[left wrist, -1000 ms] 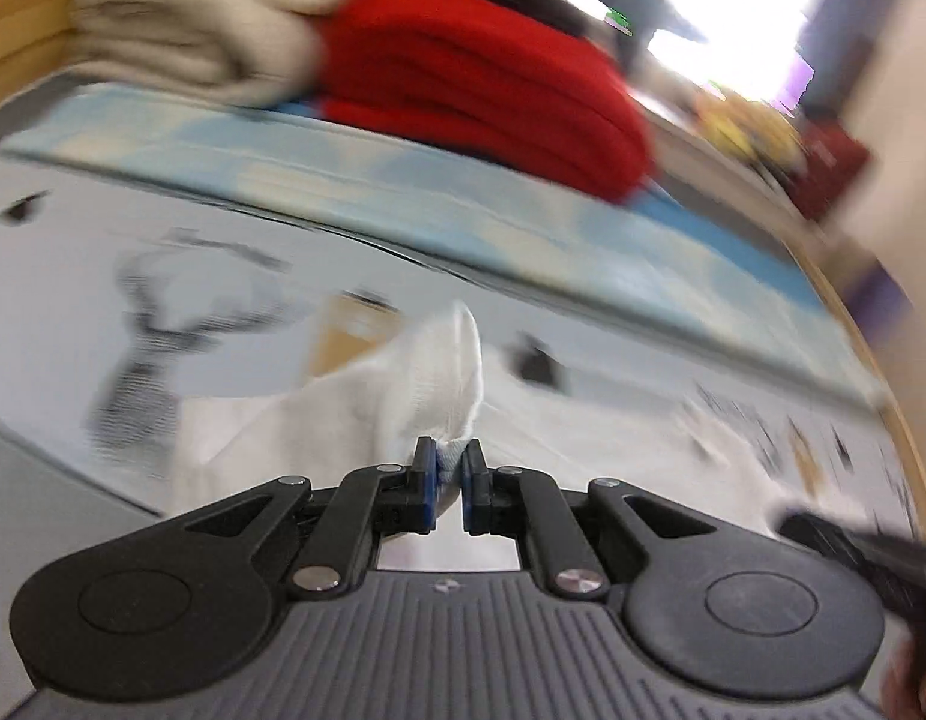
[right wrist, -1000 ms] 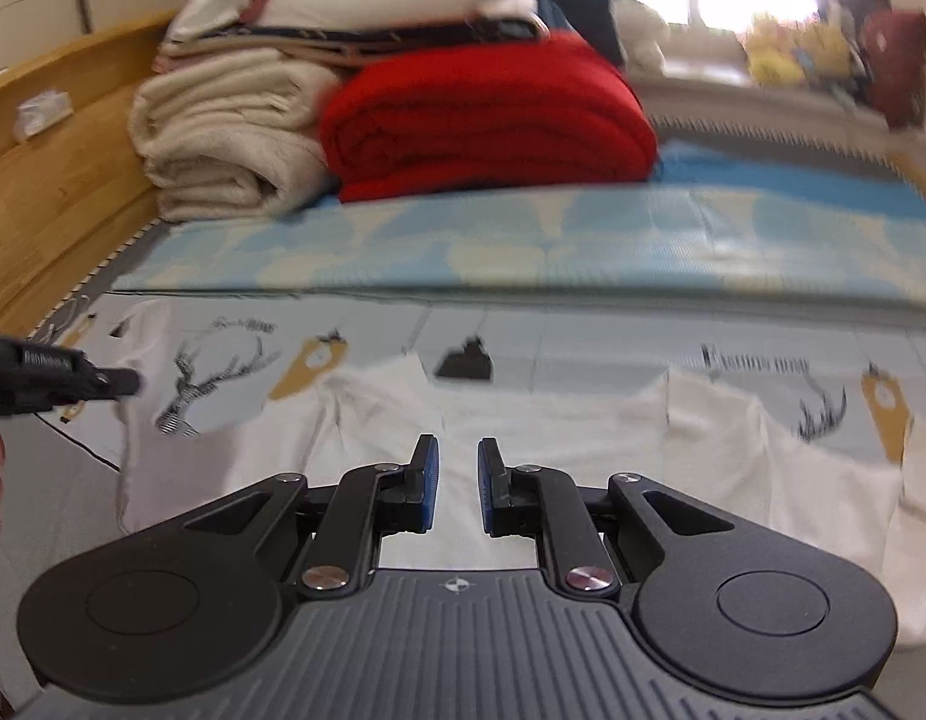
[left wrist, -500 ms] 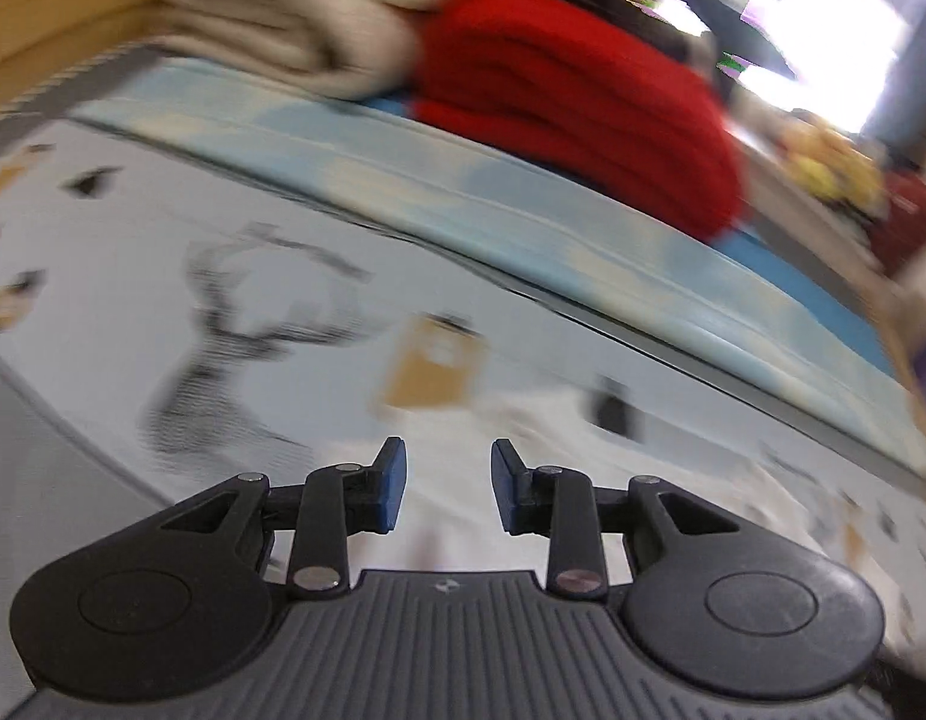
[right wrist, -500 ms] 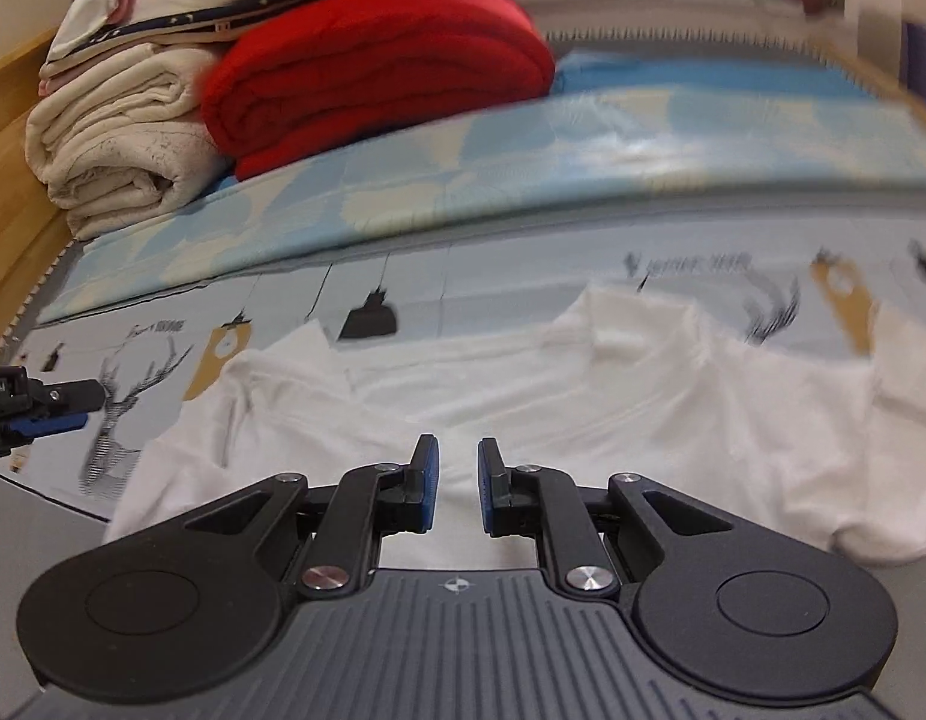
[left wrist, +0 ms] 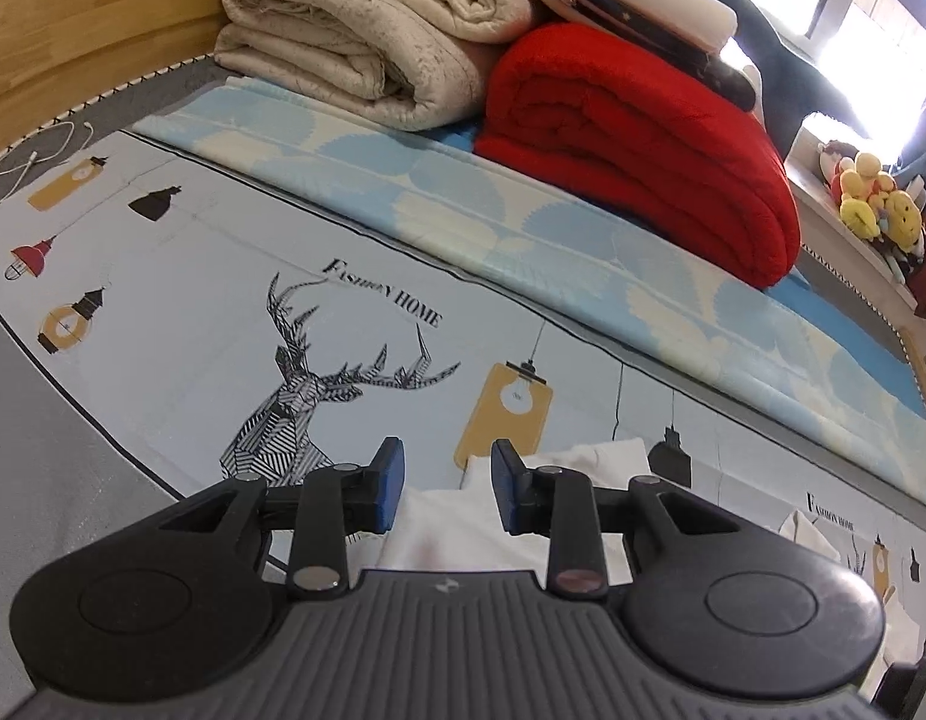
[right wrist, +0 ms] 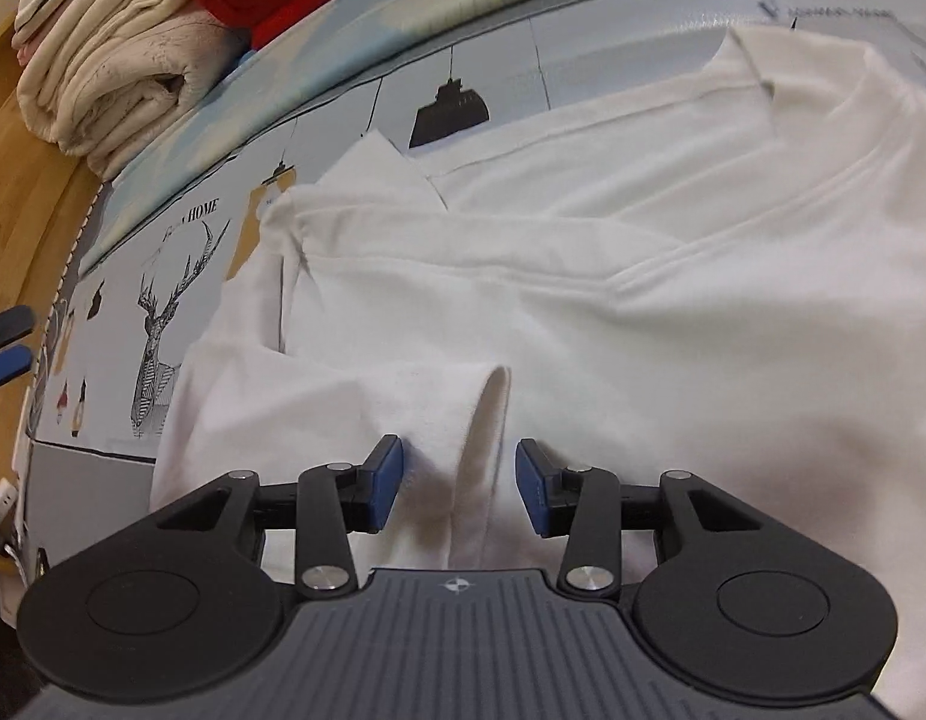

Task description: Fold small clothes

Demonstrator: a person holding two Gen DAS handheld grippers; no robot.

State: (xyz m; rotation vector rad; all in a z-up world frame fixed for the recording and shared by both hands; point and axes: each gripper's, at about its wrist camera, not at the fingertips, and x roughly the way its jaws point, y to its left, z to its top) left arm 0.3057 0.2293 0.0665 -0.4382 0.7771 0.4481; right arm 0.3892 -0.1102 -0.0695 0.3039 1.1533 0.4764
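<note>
A small white garment (right wrist: 583, 276) lies spread and rumpled on a printed mat (right wrist: 162, 276). In the right wrist view my right gripper (right wrist: 458, 480) is open low over the garment, with a raised fold of white cloth (right wrist: 481, 438) standing between its blue pads, not pinched. In the left wrist view my left gripper (left wrist: 446, 483) is open and empty, just above the garment's left edge (left wrist: 463, 528). The left gripper's blue fingertips (right wrist: 6, 360) show at the far left of the right wrist view.
A mat with a deer print (left wrist: 306, 396) and lamp drawings covers the bed. Behind it lie a pale blue pad (left wrist: 523, 228), a folded cream blanket (left wrist: 354, 42), a red blanket (left wrist: 643, 138) and a wooden headboard (left wrist: 72, 30). Soft toys (left wrist: 871, 204) sit at the right.
My left gripper let go of the white cloth, opened, and drew back to the left. My right gripper moved forward and down over the garment and opened wider around a fold.
</note>
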